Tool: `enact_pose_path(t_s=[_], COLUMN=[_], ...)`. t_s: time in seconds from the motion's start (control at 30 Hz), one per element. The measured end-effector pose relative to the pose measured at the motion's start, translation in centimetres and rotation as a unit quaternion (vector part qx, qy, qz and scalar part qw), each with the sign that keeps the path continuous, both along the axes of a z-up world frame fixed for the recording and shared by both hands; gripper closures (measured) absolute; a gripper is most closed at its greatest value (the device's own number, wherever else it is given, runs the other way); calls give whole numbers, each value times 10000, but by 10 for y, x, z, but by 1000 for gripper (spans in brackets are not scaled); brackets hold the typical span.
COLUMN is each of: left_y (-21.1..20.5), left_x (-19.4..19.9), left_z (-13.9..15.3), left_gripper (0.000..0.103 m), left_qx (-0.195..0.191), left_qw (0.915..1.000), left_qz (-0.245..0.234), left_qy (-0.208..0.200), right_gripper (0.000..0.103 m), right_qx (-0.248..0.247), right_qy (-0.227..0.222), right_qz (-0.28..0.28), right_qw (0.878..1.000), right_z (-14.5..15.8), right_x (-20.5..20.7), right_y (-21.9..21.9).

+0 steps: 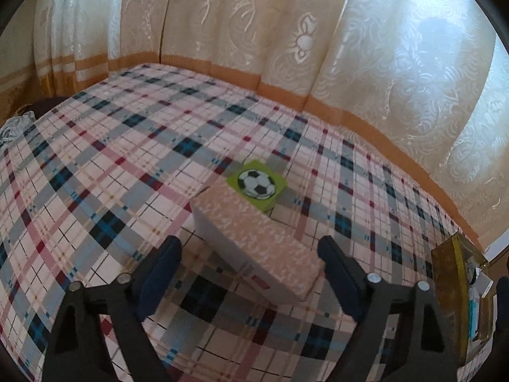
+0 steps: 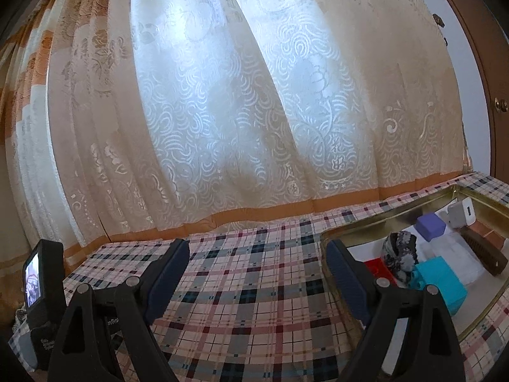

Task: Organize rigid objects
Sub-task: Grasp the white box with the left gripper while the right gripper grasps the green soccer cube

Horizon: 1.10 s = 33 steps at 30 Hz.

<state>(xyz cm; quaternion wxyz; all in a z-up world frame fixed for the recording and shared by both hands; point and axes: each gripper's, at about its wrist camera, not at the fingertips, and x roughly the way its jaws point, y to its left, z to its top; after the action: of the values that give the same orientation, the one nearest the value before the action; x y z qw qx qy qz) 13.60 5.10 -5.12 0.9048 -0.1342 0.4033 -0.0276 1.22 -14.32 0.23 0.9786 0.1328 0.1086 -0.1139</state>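
1. Left wrist view: the left gripper (image 1: pixel 248 261) is angling down over a pinkish patterned box (image 1: pixel 254 238) that's lying flat on the plaid-covered surface (image 1: pixel 111 159). The near end of the box is sitting between the spread fingers. The finger at 3 o'clock looks right at the box's corner, the one at 9 o'clock is clearly apart from it, so nothing is pinched yet.
2. At the box's far end, around 12 o'clock, a small green block with a football print (image 1: pixel 257 184) is touching it or just beside it. Can't tell which.
3. Handling guess: the box looks like stiff cardboard with flat sides, probably light, maybe a bit slick. I'd be squeezing across the two long sides near the middle, not the corner, so it isn't swinging or twisting out.
4. Right wrist view: the right gripper (image 2: pixel 257 270) is hanging spread wide and empty over the plaid. At 3 o'clock a gold-rimmed tin (image 2: pixel 397 202) is already holding a purple cube (image 2: pixel 431 226), a teal block (image 2: pixel 442 278), a white charger (image 2: pixel 461 212) and more. That's looking like the drop-off spot.
5. Surface and room: the plaid cloth is looking soft, maybe a bed or a covered counter, hard to say. Cream embroidered curtains (image 2: pixel 254 111) with an orange band are glowing with daylight behind it.
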Motion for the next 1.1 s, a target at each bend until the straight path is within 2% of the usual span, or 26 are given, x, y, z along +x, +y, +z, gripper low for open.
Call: enact_pose_path(t_s=[0.17,0.27,0.33,0.37,0.43,0.5,0.8,0.87,0.97,1.1], left_y=[8,14,16,18,25,34,60,66,73,76], left_x=[3,4,5,5,6,8,12,14,15,16], left_z=[2,2,2,2,1,0,0,0,0,-1], left_gripper=[25,35,50,52,69,76,78,78,78,78], left_qx=[57,126,319,369,455,466,70,30,92,120], left_qw=[9999,9996,9988,9984,9975,9968,9918,9920,9937,9932], left_qz=[-133,-259,-362,-426,-543,-639,-1276,-1260,-1119,-1157], left_qy=[4,15,48,52,58,66,30,29,18,32], right_gripper=[14,14,14,14,14,14,14,14,14,14], right_qx=[-44,-62,-71,-69,-53,-35,-48,-53,-32,160], right_qy=[105,132,175,202,243,310,721,849,1215,1683], right_qz=[79,131,169,184,206,243,624,742,1047,1581], right_qw=[9999,9998,9997,9996,9995,9992,9954,9936,9870,9728], right_z=[-1,-1,-1,-2,-2,-3,-8,-10,-16,-28], right_x=[9,14,19,22,27,32,59,66,82,105], right_y=[8,15,19,22,26,30,52,56,64,73])
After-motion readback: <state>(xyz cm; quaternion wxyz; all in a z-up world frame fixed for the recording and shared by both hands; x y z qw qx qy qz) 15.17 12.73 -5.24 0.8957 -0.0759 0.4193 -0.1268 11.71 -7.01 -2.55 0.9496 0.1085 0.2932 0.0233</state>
